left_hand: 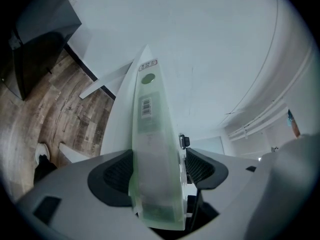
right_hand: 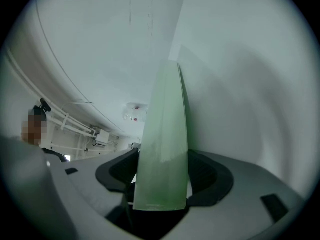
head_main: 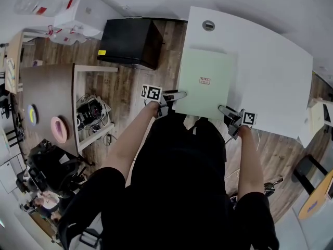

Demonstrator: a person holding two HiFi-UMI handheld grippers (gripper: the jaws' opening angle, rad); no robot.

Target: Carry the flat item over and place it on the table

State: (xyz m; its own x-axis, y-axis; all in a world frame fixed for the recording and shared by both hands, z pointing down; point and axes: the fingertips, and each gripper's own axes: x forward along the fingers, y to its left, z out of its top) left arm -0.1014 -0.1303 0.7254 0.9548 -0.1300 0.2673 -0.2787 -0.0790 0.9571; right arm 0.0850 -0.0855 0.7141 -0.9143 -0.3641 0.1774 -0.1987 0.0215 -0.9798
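Note:
A pale green flat board [head_main: 205, 82] with a small red label lies level over the near part of the white table [head_main: 270, 72]. My left gripper [head_main: 174, 97] is shut on its near left corner and my right gripper [head_main: 227, 110] is shut on its near right corner. Along the left gripper's jaws, the board [left_hand: 150, 149] shows edge-on between the pads, with a barcode sticker on it. The right gripper view shows the same green edge [right_hand: 165, 149] clamped between dark pads. Whether the board touches the table I cannot tell.
A black cabinet [head_main: 130, 41] stands on the wood floor left of the table. Further left is a brown desk [head_main: 44, 95] with a pink ring and cables beside it. White boxes [head_main: 78, 14] sit at the back left. A chair [head_main: 312, 171] is at the right.

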